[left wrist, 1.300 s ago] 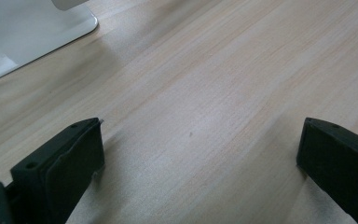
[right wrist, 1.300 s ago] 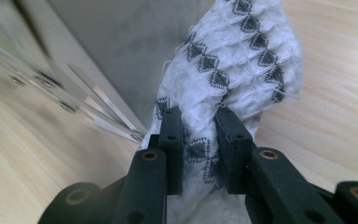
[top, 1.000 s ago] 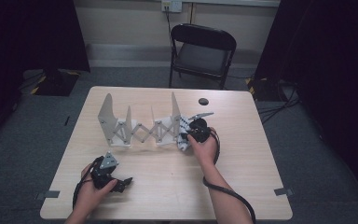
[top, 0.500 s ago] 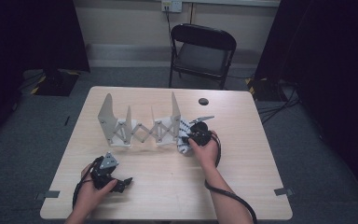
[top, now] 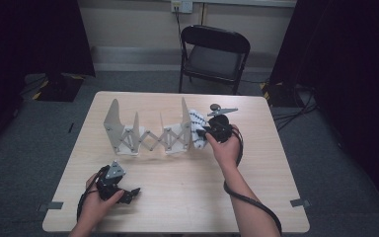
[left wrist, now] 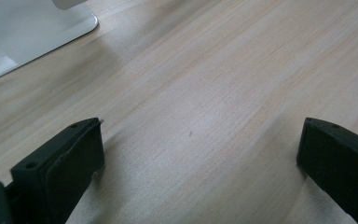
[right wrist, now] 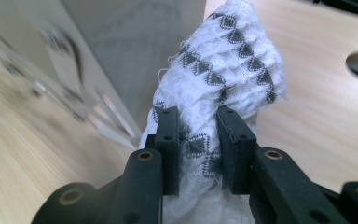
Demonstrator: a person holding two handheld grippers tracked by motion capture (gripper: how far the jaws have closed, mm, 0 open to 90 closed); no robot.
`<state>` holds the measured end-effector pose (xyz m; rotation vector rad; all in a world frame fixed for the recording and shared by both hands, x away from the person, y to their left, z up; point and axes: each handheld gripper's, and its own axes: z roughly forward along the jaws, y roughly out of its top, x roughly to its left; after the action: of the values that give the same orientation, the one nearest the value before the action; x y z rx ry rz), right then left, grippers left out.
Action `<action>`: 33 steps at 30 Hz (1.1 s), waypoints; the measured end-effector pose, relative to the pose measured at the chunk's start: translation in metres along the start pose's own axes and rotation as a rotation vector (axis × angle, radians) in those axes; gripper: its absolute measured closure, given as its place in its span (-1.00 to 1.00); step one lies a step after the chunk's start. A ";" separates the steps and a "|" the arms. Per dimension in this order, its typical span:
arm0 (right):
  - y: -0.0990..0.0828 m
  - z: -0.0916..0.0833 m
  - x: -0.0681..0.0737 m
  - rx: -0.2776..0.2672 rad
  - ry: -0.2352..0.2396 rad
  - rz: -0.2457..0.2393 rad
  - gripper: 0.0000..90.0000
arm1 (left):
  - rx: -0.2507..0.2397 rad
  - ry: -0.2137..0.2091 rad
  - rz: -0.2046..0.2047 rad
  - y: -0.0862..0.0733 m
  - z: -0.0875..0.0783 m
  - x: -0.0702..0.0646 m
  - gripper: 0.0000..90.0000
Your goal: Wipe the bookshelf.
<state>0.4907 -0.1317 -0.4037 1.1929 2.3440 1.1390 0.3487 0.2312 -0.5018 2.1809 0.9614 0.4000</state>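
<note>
Clamping white patterned cloth (right wrist: 223, 79) beside rack (top: 148, 133), right claw (right wrist: 199, 149); left claw (left wrist: 200, 154) apart.

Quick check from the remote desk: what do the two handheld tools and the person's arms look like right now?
Both are black. The left tool carries a grey three-cornered plate on top; the right tool has one too. A black cable trails from each, the right one looping back along the forearm. In the gripper views the jaws are flat black blocks with small screw holes, on arms with brass-coloured pivots. No sleeves show on the forearms.

R tongs (right wrist: 198, 149) clamp white patterned cloth (right wrist: 223, 70) beside rack (right wrist: 121, 56).
</note>
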 end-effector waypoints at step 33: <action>-0.020 0.046 -0.002 0.051 0.016 0.013 0.56 | -0.002 -0.009 -0.001 0.001 0.001 0.001 -1.00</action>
<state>0.5060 -0.1168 -0.4487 1.2218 2.3950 1.1031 0.3500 0.2307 -0.5020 2.1789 0.9571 0.3900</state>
